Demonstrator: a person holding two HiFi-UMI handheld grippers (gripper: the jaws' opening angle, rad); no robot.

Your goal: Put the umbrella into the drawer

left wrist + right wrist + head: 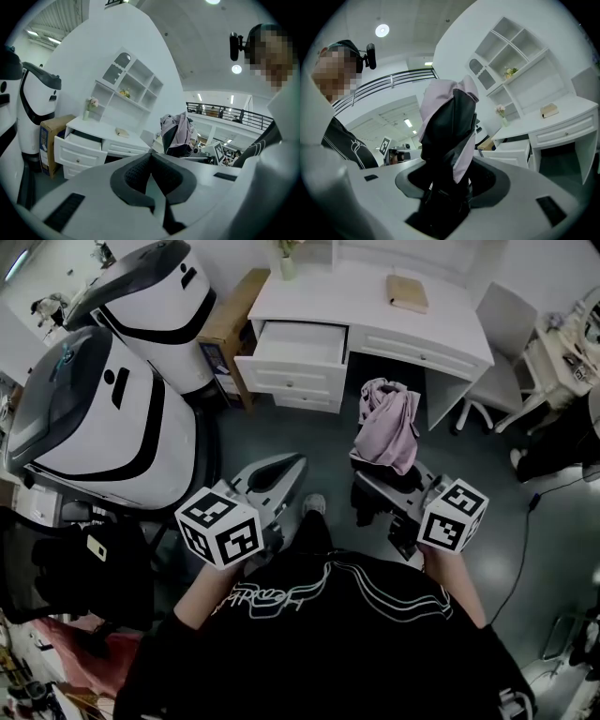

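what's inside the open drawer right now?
The drawer shows only its bare white bottom, no items. Its rear part is covered by the desk top.

A white desk (347,296) stands at twelve o'clock in the head view. A tan book (407,292) lies flat on its top, and a small vase of flowers (287,263) stands at its back left corner. A cardboard box (230,329) sits just beside the desk at eleven o'clock. One large white-and-black machine (103,418) stands at nine o'clock, with a second machine (155,306) at ten. A white chair (497,371) stands at two o'clock, and a black cable (525,549) trails across the floor at four.
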